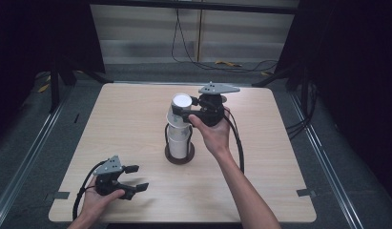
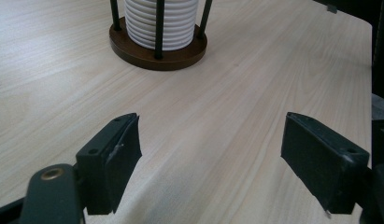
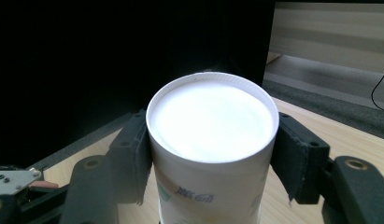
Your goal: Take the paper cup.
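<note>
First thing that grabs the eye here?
The right claw closed on an upside-down white paper cup at the top of the cup stack, mid-table. The stack stands in a round dark wooden holder with black rods. Near the table's front left corner, the left claw sits open with nothing between its jaws.

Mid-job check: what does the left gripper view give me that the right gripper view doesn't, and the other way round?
Left gripper view: the holder's round brown base, its black rods, the ribbed rims of the stacked white cups, and the left gripper open over bare tabletop.

Right gripper view: the flat white bottom of the upside-down top cup, some print on its wall, and the right gripper pressing it from both sides.

Both: white paper cups, light wood table, two black jaws.
</note>
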